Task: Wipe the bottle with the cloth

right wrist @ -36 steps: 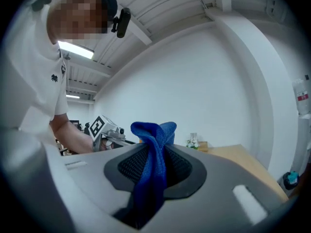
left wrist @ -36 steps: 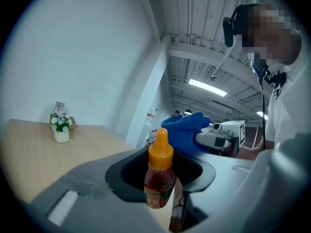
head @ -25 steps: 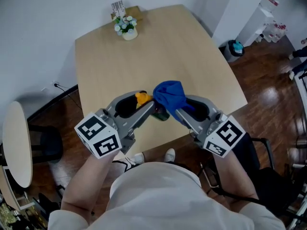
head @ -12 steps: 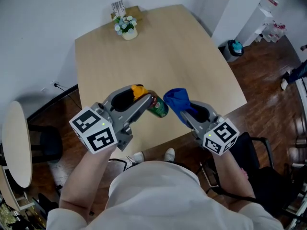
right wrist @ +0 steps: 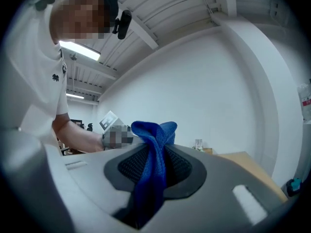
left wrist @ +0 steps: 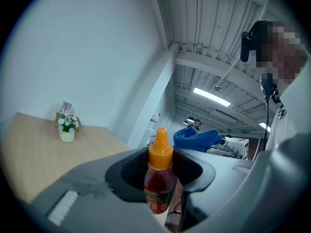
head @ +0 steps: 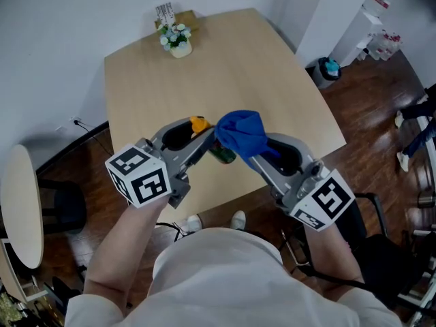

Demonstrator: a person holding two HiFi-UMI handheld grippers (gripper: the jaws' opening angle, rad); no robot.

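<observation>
- My left gripper is clamped on the bottle. The left gripper view shows its red body pinched between the two dark pads, with the orange cap standing clear above them.
- My right gripper is closed on the cloth. The right gripper view shows the blue fold running up between the jaws and bunching out past the tips.
- Only the head view shows the cloth lying over the bottle's lower body and hiding most of it. In the left gripper view the cloth sits just beside the cap on the right, and I cannot tell whether they touch.
- Both grippers are held in the air over the near edge of the table.
- The wooden top beyond is open. The small flower pot stands at the far corner, well apart.
- To the near side and right of the table there is only dark floor.
- The bottle's long axis crosses my left jaws. In the head view it tilts, with the cap toward the far left and the base toward me.
</observation>
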